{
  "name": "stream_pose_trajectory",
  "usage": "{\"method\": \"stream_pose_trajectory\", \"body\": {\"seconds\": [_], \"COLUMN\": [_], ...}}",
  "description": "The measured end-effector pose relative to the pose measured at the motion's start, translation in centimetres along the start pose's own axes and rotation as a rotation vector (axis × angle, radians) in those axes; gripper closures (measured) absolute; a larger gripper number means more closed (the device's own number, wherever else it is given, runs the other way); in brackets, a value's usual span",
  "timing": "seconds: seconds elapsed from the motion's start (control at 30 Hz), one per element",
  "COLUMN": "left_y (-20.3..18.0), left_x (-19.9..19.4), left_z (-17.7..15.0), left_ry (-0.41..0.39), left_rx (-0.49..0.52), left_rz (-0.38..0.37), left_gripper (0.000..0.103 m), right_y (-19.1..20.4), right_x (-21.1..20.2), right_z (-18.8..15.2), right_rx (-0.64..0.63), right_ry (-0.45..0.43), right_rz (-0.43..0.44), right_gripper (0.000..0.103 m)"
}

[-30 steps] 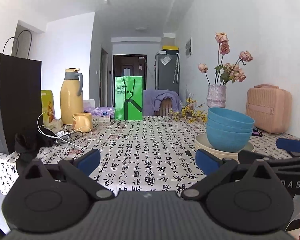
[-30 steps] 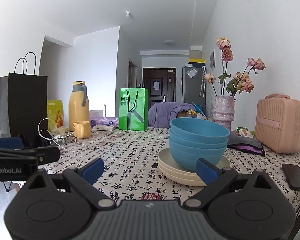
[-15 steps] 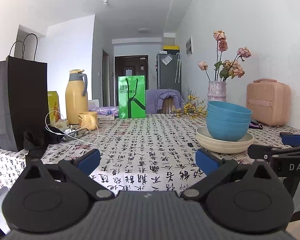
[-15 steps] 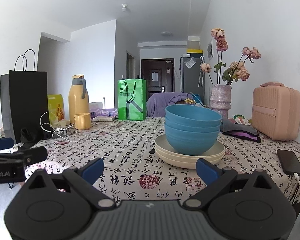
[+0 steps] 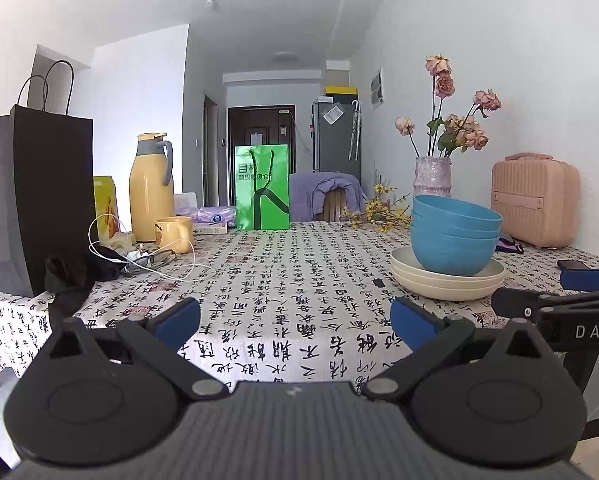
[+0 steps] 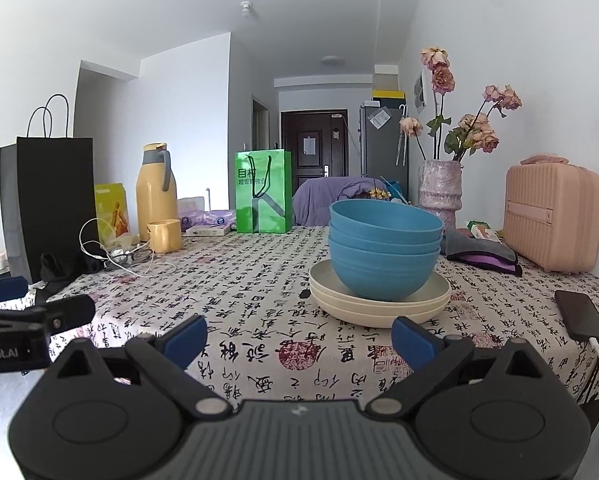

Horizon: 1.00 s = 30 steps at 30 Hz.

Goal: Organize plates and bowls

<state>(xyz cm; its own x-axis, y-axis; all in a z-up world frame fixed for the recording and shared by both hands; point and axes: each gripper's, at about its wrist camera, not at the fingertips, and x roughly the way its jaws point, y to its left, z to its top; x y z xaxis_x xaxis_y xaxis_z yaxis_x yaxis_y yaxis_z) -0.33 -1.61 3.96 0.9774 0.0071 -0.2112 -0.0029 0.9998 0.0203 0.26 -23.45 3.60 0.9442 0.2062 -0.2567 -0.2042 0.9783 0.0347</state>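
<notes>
Both cameras sit lower and farther back than a second ago. The left claw (image 5: 295,322) and right claw (image 6: 299,338) gape wide, empty. Blue bowls (image 6: 385,248) stay nested on cream plates (image 6: 379,304) atop the calligraphy-clothed bench (image 6: 259,320); a hallway lies beyond.

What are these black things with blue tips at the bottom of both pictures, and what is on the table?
They are hand-held tongs, one in each of a person's hands, each carrying a camera that looks forward along its fingers. One picture is from the left tongs, the other from the right tongs. Both are open and hold nothing. On the patterned tablecloth stands a stack of blue bowls on cream plates. Around it are a yellow flask, a green bag, a vase and a phone.
</notes>
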Motion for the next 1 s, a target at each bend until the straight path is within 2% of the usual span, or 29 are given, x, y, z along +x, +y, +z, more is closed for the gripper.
{"method": "stream_pose_trajectory", "body": {"seconds": [1.0], "left_y": [0.19], "left_x": [0.11], "left_z": [-0.20], "left_ry": [0.012], "left_rx": [-0.004], "left_rz": [-0.001], "left_gripper": [0.000], "right_y": [-0.19], "right_x": [0.20], "right_z": [0.03], "right_rx": [0.001], "right_ry": [0.005], "right_rz": [-0.002], "right_gripper": [0.004]}}
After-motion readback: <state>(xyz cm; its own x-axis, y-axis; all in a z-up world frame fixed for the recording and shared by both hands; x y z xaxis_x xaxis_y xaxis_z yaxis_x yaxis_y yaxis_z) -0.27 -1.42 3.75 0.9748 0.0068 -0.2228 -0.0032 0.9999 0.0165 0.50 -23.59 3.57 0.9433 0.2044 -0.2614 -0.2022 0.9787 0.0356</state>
